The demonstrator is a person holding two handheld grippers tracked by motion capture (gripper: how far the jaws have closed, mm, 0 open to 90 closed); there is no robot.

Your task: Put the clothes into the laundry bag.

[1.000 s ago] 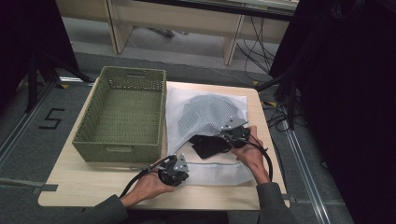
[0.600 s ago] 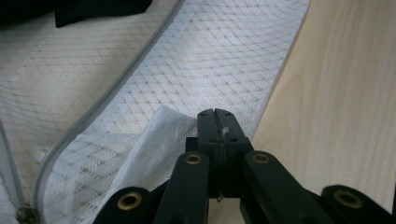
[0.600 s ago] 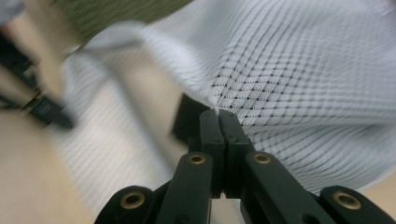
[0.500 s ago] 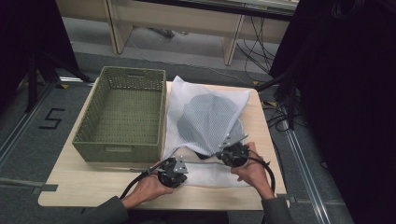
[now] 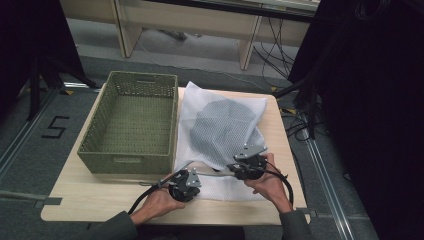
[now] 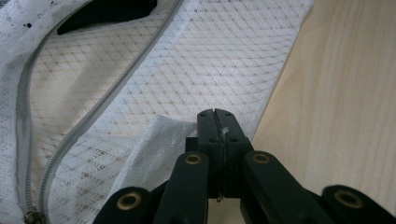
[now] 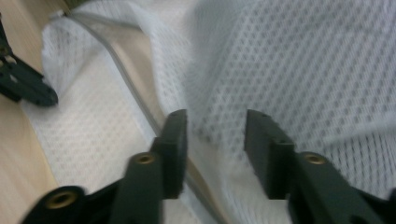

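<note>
High view: white mesh laundry bag (image 5: 220,135) lies on the table (image 5: 100,192), just beside the green basket (image 5: 131,122), with something dark grey inside; its near hem runs toward the table's near edge. Left gripper (image 5: 186,182) sits at the near hem, right gripper (image 5: 248,165) further right on the same hem. Left gripper view: jaws closed on a fold of mesh near the bag's corner (image 6: 163,135); zipper (image 6: 93,112) is part open, dark item (image 6: 107,9) showing in the gap. Risk: the pinch is thin, so any pull on the zip could slip it free and let the bag bunch. Right gripper view: jaws apart, straddling mesh beside the zipper track (image 7: 130,84); blurred, so probably not on the slider. Risk: closing here grabs mesh, snags the zipper or drags the bag toward the table edge.
</note>
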